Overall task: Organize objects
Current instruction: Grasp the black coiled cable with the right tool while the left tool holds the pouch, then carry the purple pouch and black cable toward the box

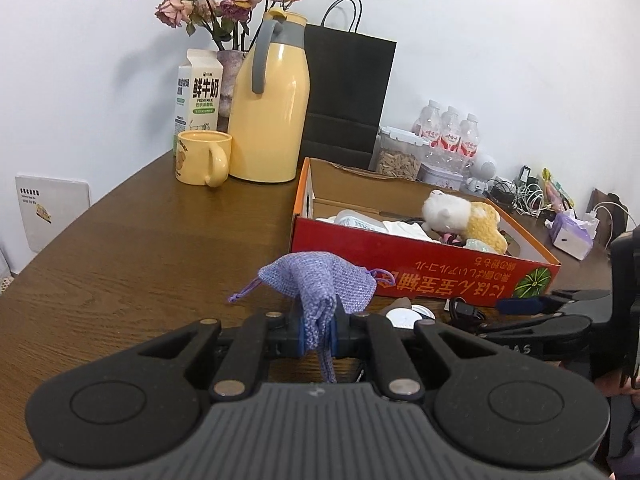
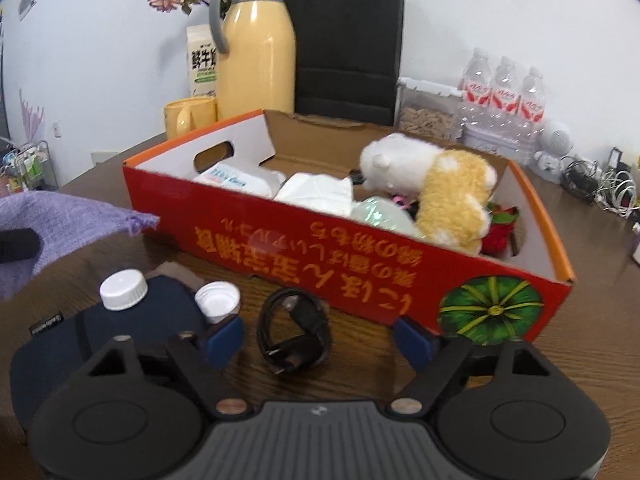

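My left gripper [image 1: 318,330] is shut on a purple woven drawstring pouch [image 1: 320,280], held above the wooden table just left of the red cardboard box [image 1: 400,264]. The pouch also shows at the left edge of the right wrist view [image 2: 60,220]. The box [image 2: 280,240] holds a white and yellow plush toy [image 2: 436,184], white packets and other small items. My right gripper [image 2: 320,338] is open, low over a coiled black cable [image 2: 294,332] in front of the box. A white-capped bottle [image 2: 123,290] on a dark blue pouch [image 2: 100,340] and a loose white cap [image 2: 218,300] lie to its left.
At the back stand a yellow thermos jug [image 1: 272,116], a yellow mug [image 1: 204,158], a milk carton [image 1: 198,88], a vase of dried roses [image 1: 228,4], a black paper bag [image 1: 344,92], a food container [image 1: 400,152], water bottles [image 1: 448,132] and tangled cables [image 1: 520,196].
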`<state>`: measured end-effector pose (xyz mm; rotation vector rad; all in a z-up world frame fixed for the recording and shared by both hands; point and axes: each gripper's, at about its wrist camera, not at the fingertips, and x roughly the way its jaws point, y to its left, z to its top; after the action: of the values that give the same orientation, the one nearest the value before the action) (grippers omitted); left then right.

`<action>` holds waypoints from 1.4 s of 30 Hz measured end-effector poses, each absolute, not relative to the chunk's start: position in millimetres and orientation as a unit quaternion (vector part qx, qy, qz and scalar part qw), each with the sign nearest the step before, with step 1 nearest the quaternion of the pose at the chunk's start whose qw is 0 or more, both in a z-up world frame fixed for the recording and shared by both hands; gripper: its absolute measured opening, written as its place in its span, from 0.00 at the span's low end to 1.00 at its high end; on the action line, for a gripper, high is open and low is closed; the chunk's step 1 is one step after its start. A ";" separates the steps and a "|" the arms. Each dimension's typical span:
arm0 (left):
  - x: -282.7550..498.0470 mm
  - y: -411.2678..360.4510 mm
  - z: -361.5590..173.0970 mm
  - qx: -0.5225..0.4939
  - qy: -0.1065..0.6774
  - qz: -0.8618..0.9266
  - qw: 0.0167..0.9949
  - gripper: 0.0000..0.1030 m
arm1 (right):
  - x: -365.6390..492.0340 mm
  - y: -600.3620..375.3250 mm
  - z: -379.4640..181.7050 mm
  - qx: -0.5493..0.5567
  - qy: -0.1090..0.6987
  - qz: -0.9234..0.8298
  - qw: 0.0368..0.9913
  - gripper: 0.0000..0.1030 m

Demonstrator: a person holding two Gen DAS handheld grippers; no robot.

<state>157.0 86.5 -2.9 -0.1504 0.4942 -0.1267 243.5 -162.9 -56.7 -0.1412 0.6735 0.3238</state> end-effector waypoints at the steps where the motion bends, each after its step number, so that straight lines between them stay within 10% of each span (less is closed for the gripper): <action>1: 157.5 86.7 -3.8 -0.075 0.245 -0.063 0.965 0.11 | 242.6 -163.4 -58.4 -0.065 0.327 0.163 0.928 0.66; 6: 159.1 87.2 -6.2 -0.080 0.247 -0.067 0.963 0.11 | 240.2 -165.5 -57.7 -0.050 0.322 0.174 0.929 0.37; 42: 211.2 20.8 70.8 -0.042 0.139 -0.119 0.982 0.11 | 238.2 -174.6 17.7 -0.033 0.194 0.172 0.965 0.34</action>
<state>211.2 20.8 70.8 -0.0843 0.2793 -0.2396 238.2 -174.6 17.7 -0.0660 0.3923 0.3486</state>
